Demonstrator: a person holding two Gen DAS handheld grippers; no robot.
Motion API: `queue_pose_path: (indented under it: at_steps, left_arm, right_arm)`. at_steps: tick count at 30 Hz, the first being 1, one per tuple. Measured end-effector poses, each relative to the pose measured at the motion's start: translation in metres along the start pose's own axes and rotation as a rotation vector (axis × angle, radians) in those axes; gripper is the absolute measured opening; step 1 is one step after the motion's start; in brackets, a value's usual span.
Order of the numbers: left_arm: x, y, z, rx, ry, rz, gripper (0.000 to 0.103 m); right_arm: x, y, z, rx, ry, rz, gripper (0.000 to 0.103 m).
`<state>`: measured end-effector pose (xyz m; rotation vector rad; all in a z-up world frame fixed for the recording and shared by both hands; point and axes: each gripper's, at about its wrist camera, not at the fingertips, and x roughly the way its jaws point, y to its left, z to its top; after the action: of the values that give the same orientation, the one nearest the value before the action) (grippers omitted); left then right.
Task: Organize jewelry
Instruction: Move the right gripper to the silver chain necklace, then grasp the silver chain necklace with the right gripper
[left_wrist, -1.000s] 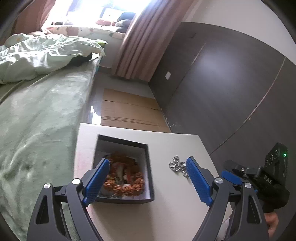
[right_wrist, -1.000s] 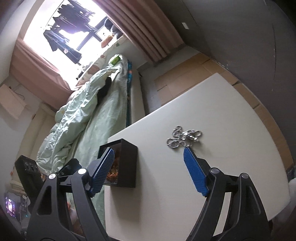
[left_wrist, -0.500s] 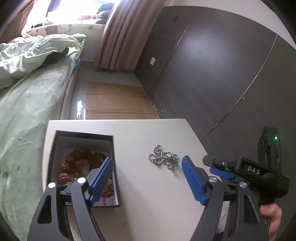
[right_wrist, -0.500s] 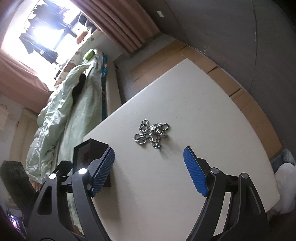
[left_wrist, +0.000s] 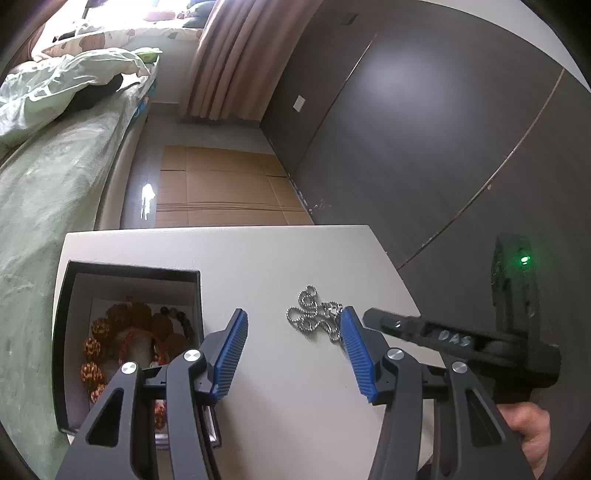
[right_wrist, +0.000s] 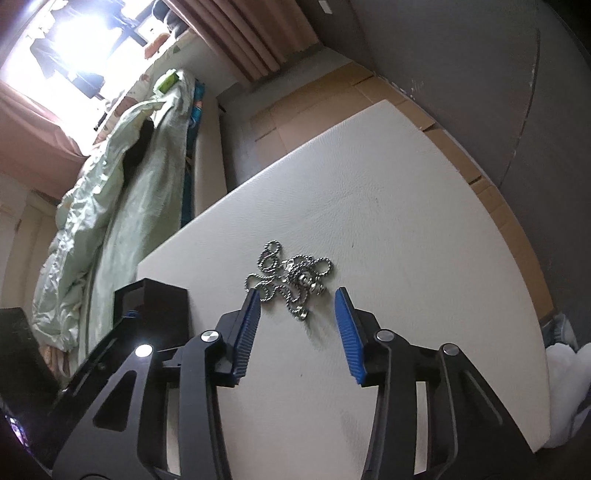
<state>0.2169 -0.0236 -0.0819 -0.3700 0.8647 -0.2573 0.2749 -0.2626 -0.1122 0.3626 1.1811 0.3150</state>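
Observation:
A tangled silver ball chain (left_wrist: 316, 317) lies on the white table (left_wrist: 258, 258); it also shows in the right wrist view (right_wrist: 288, 282). A black jewelry box (left_wrist: 74, 332) with a white lining holds orange-brown beads (left_wrist: 122, 332) at the table's left; its dark side shows in the right wrist view (right_wrist: 155, 310). My right gripper (right_wrist: 295, 325) is open, its blue pads either side of the chain's near end, just above the table. My left gripper (left_wrist: 291, 350) is open and empty, between the box and the chain.
A bed with green bedding (left_wrist: 44, 177) runs along the left of the table. Cardboard sheets (left_wrist: 221, 184) cover the floor beyond the table. A dark wardrobe wall (left_wrist: 424, 129) stands to the right. The table's right edge (right_wrist: 517, 266) is near.
My right gripper has moved forward and down until the chain lies between its pads, and its jaws have narrowed. My left gripper has swung right, away from the box, and narrowed slightly.

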Motion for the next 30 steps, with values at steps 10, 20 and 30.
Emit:
queue_pose_path:
  at_steps: [10, 20, 30]
  left_arm:
    - [0.003, 0.008, 0.006, -0.035, 0.004, -0.013, 0.050]
    - [-0.006, 0.015, 0.002, -0.037, 0.001, -0.003, 0.050]
    - [0.002, 0.008, 0.001, -0.030, 0.015, -0.005, 0.050]
  right_arm:
    - [0.025, 0.014, 0.006, -0.107, -0.011, -0.132, 0.044]
    - [0.048, 0.025, 0.002, -0.182, -0.045, -0.216, 0.046]
    - [0.044, 0.021, -0.003, -0.171, 0.015, -0.147, 0.011]
